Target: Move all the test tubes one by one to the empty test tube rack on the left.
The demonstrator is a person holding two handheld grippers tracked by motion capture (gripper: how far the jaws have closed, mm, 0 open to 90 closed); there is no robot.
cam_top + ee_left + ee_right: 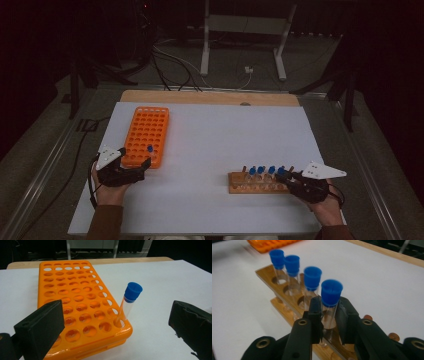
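A wooden rack (240, 179) stands at the table's front right with several blue-capped clear tubes upright in it. My right gripper (329, 312) is shut on the nearest tube (331, 293), its pads pressing the glass just under the cap; the tube still sits in its hole. Three more tubes (312, 275) stand in a row beyond it. At the front left, an orange rack (75, 300) holds one blue-capped tube (130, 300) in its near corner hole, leaning slightly. My left gripper (116, 320) is open, its jaws wide apart on either side of that rack's near end.
The white table top (225, 130) has a wooden strip along its far edge. Most holes of the orange rack (146, 135) are vacant. Cables and a metal stand's legs (240, 45) lie on the floor beyond the table.
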